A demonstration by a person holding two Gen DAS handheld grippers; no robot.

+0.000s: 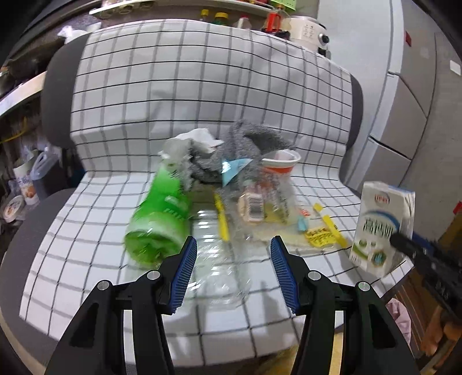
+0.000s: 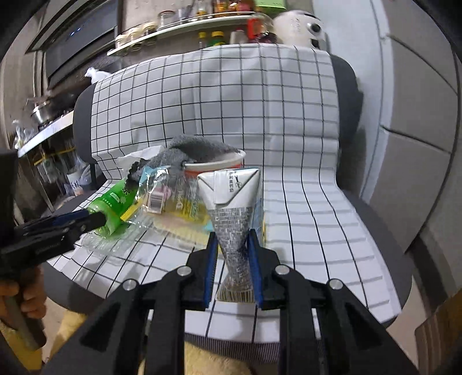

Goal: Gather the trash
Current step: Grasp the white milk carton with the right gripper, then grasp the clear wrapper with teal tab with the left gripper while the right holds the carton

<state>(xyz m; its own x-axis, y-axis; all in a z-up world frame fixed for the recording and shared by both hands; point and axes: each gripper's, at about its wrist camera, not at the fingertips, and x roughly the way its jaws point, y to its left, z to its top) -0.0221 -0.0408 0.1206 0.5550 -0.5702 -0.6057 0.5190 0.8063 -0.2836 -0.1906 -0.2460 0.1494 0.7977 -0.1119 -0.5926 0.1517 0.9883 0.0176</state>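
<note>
Trash lies on a chair with a white grid-pattern cover (image 1: 121, 95). My left gripper (image 1: 234, 248) is open, its blue pads either side of a clear crushed plastic bottle (image 1: 219, 259). A green bottle (image 1: 158, 219) lies just left of it. Behind are a clear wrapper with a barcode label (image 1: 254, 206), yellow packets (image 1: 323, 230), a paper cup (image 1: 280, 164), white tissue (image 1: 202, 137) and a grey cloth (image 1: 248, 141). My right gripper (image 2: 232, 245) is shut on a white milk carton (image 2: 234, 207), squeezing it above the seat; the carton also shows in the left wrist view (image 1: 381, 228).
A grey cabinet (image 1: 415, 95) stands right of the chair. Shelves with jars and bottles (image 2: 184, 26) and a white appliance (image 1: 309, 31) are behind it. Cluttered kitchen racks (image 1: 23, 178) are at the left. The seat's right half (image 2: 317, 219) holds nothing.
</note>
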